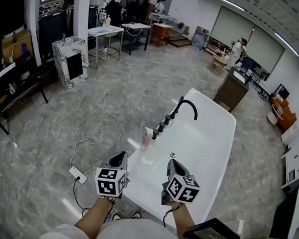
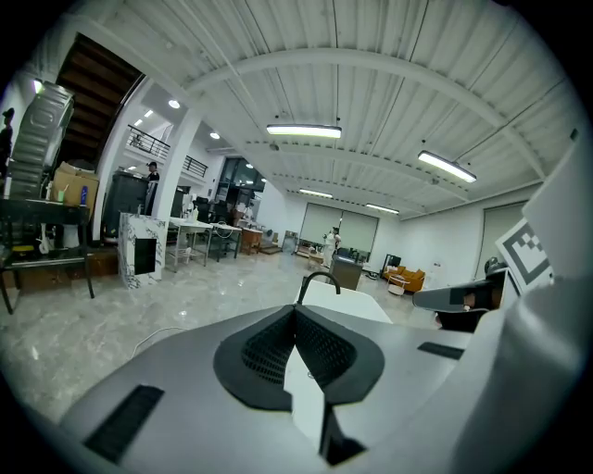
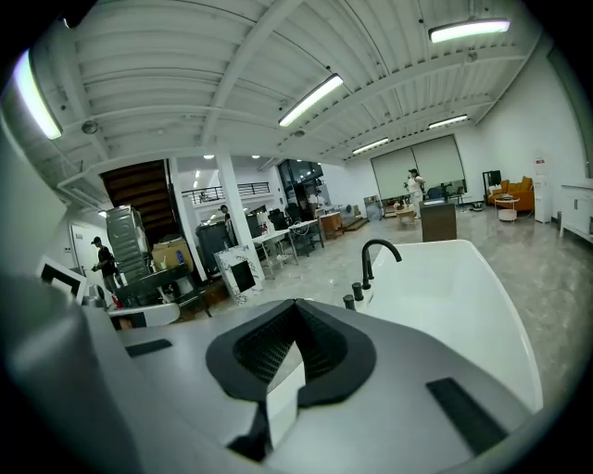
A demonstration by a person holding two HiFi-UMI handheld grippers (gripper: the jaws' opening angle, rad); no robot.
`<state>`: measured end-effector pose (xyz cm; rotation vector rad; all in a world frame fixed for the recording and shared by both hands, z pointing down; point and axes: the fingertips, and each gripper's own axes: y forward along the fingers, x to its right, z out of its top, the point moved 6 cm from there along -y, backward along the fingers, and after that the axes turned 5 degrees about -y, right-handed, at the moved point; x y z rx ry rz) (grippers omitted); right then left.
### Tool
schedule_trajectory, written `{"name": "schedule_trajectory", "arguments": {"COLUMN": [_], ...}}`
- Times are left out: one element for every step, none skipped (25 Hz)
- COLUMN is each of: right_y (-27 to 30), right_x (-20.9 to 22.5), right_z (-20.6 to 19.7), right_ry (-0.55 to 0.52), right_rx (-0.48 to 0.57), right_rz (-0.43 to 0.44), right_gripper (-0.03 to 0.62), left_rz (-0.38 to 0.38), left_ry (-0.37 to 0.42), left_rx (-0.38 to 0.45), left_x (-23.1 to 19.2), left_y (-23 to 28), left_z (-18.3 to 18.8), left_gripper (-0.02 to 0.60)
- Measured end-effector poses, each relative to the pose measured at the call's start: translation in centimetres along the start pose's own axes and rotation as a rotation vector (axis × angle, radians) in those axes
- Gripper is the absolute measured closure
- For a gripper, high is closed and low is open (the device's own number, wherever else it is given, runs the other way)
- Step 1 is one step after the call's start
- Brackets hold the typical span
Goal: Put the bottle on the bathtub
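Observation:
A small pinkish pump bottle [image 1: 148, 139] stands upright on the near left rim of the white bathtub [image 1: 223, 138], just in front of a row of black knobs and the black curved faucet [image 1: 186, 107]. My left gripper [image 1: 122, 156] hangs shut and empty beside the tub's near corner, short of the bottle. My right gripper [image 1: 171, 163] is shut and empty over the tub's near end. In the left gripper view the shut gripper [image 2: 296, 309] points at the faucet [image 2: 320, 281]. The right gripper [image 3: 296, 303] also points along the tub [image 3: 463, 305]. Neither gripper view shows the bottle.
A white power strip with a looping cable [image 1: 78, 175] lies on the marble floor left of the tub. A marbled pedestal [image 1: 70, 60] and tables stand at the back left. A brown cabinet [image 1: 232, 91] is beyond the tub. A dark tablet [image 1: 212, 232] shows at the bottom edge.

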<state>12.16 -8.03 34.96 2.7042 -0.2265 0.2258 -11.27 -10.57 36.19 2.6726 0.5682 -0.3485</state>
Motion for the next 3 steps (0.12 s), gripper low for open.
{"name": "schedule_trajectory", "arguments": {"right_y": [-0.09, -0.19, -0.28], "right_x": [0.08, 0.16, 0.25], "right_z": [0.0, -0.01, -0.01], "right_ry": [-0.001, -0.002, -0.003], "right_rx": [0.0, 0.0, -0.001], "right_rz": [0.0, -0.001, -0.001], "right_gripper": [0.568, 0.568, 0.568], "left_rz": [0.001, 0.003, 0.004], "left_ry": [-0.002, -0.004, -0.006], "left_rx": [-0.001, -0.002, -0.003], "left_x": [0.07, 0.14, 0.22], "left_y": [-0.04, -0.06, -0.09], "left_z": [-0.07, -0.15, -0.23], "left_gripper": [0.565, 0.565, 0.565]}}
